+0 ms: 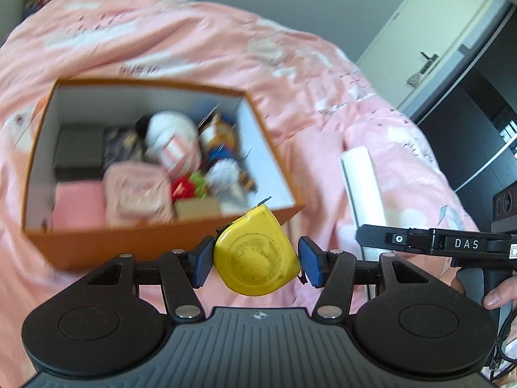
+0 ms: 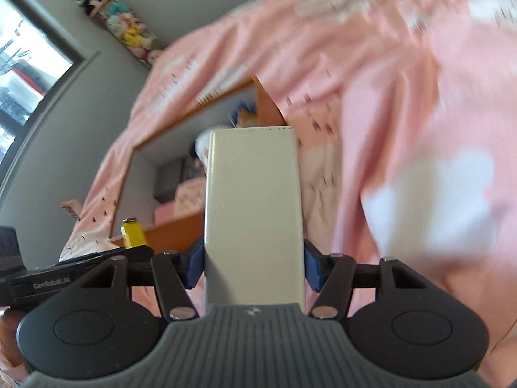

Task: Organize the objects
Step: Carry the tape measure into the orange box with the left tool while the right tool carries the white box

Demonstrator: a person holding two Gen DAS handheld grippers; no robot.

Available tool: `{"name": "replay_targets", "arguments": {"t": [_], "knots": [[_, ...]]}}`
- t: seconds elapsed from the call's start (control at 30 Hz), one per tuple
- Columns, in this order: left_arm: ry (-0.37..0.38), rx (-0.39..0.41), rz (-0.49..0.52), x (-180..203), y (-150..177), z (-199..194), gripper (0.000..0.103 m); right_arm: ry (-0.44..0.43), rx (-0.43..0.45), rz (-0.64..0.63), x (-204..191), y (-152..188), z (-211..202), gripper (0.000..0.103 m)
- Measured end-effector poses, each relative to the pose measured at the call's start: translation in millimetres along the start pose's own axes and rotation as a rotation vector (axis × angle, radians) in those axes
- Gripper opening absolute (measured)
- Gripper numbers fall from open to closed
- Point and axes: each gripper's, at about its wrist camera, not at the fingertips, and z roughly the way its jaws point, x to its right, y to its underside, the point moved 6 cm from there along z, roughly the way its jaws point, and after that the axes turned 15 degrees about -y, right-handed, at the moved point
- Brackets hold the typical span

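My left gripper (image 1: 255, 266) is shut on a yellow tape measure (image 1: 257, 253), its blue pads pressing both sides, held just in front of the near wall of an orange box (image 1: 106, 247). The box lies on a pink quilt and holds several toys and small boxes. My right gripper (image 2: 253, 266) is shut on a tall white box (image 2: 253, 213), which stands upright between its blue pads and hides much of the orange box (image 2: 174, 231) behind it. In the left wrist view the white box (image 1: 363, 187) and the right gripper's arm appear at right. The tape measure (image 2: 134, 234) shows at lower left.
A pink quilt (image 1: 200, 42) with white cloud prints covers the bed all around. Stuffed toys (image 2: 122, 24) line the grey wall. A window (image 2: 22, 58) is at left, a white door (image 1: 429, 32) at far right. A person's fingers (image 1: 499, 296) grip the right handle.
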Motion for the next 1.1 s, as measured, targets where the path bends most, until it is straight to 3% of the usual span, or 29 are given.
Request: {"name": "replay_targets", "arguments": {"t": [0.2,0.47,0.77,1.1], "knots": [[0.011,0.043,0.008,13,-32,14,0.064,-0.032,0.013,-0.122,-25,-35,8,0.062],[0.015,-0.013,-0.02,7,-56,62,0.064,0.034,0.017,-0.243,-20,-73,32,0.062],[0.025,-0.112,-0.037,4,-57,111,0.064,0.081,-0.004,-0.243,0,-91,58,0.062],[0.03,-0.18,-0.041,-3,-45,131,0.065,0.09,-0.044,-0.238,5,-93,81,0.062]]}}
